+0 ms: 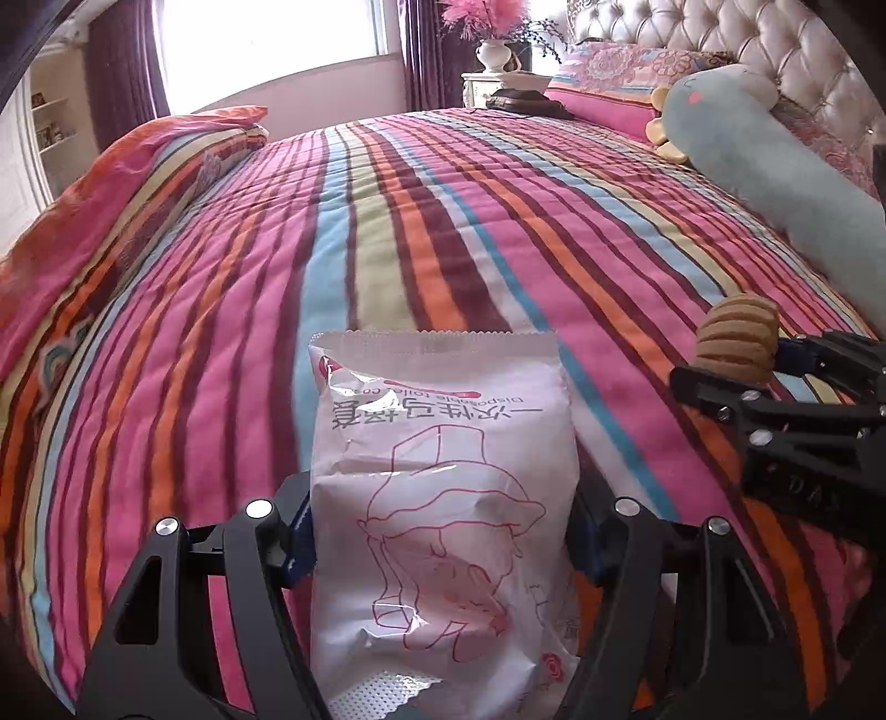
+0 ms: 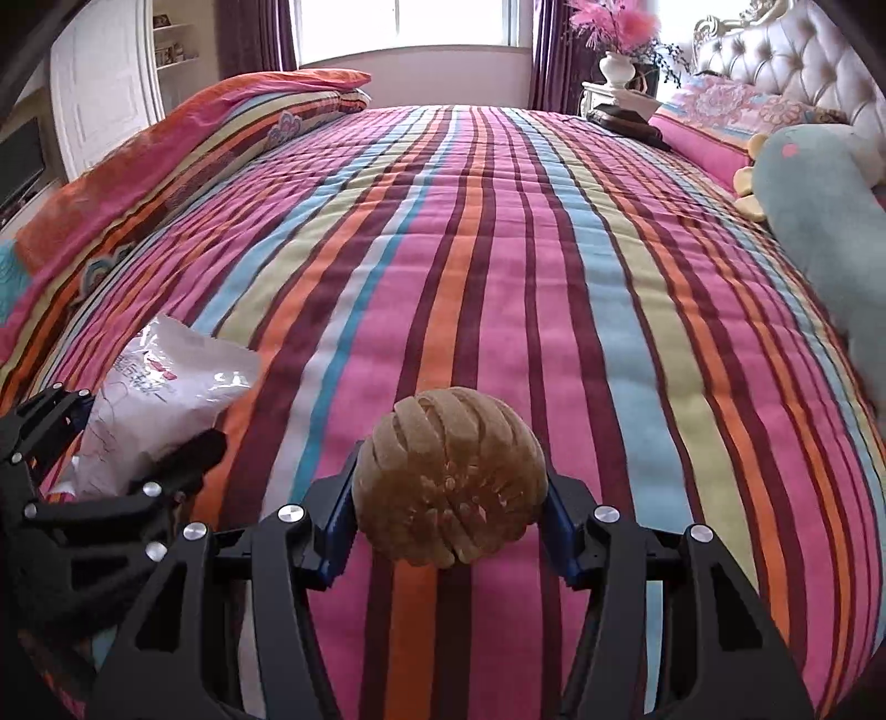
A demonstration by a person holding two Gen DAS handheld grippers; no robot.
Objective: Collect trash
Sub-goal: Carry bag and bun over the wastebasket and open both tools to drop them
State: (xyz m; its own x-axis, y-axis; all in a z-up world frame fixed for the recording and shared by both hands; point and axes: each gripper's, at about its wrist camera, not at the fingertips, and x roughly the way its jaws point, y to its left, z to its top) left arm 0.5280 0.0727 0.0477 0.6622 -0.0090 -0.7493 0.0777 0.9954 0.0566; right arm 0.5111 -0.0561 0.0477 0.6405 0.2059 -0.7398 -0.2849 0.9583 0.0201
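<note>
My left gripper (image 1: 443, 548) is shut on a white plastic packet (image 1: 443, 487) with pink line drawings and Chinese print, held upright above the striped bedspread (image 1: 387, 232). The packet also shows in the right wrist view (image 2: 166, 399), with the left gripper (image 2: 111, 454) around it. My right gripper (image 2: 448, 515) is shut on a round tan ribbed bun-like ball (image 2: 448, 476), held above the bedspread (image 2: 498, 249). In the left wrist view the ball (image 1: 736, 338) and right gripper (image 1: 775, 382) sit at the right.
A long pale-blue plush toy (image 1: 775, 160) lies along the bed's right side by the tufted headboard (image 1: 720, 39). A folded striped quilt (image 2: 166, 133) lies at the left. A nightstand with a white vase (image 2: 617, 69) stands beyond the bed, under the window.
</note>
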